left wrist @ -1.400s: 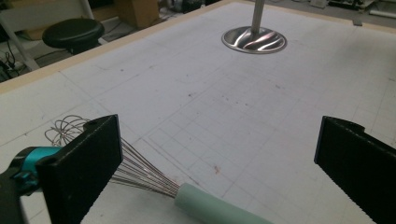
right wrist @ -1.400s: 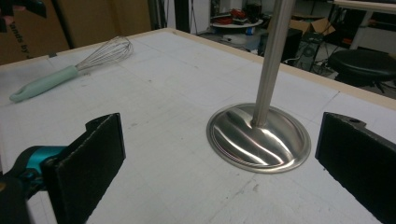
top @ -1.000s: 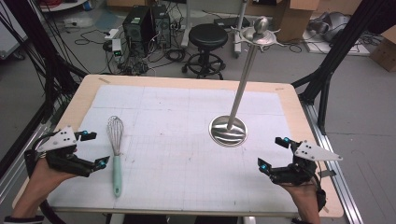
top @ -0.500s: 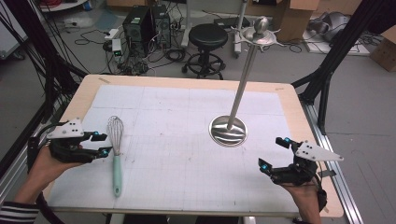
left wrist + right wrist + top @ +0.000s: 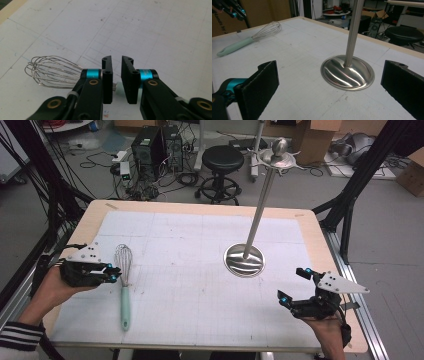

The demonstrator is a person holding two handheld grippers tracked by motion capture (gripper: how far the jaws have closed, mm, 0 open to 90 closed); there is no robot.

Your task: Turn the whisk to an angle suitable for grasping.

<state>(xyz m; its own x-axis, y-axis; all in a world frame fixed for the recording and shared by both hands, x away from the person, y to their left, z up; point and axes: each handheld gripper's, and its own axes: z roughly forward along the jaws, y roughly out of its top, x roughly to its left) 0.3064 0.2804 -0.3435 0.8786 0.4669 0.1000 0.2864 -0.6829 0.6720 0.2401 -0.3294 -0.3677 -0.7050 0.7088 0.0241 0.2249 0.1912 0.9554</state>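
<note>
The whisk [image 5: 123, 285] has bare silver wires and a mint-green handle. The left gripper [image 5: 116, 80] is black with turquoise bands behind its jaws, brass-coloured screws and a grey top plate; the right gripper [image 5: 299, 287] shows the same black, turquoise and grey. At 2 o'clock from the whisk, the stand [image 5: 244, 260] is polished silver, base and pole alike. The mat [image 5: 200, 285] is white, ruled with a faint grey grid, and the table [image 5: 320, 235] rim around it is pale wood.

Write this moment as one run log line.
left gripper: jaws just closing around whisk neck | right gripper: open, idle | stand: upright
</note>
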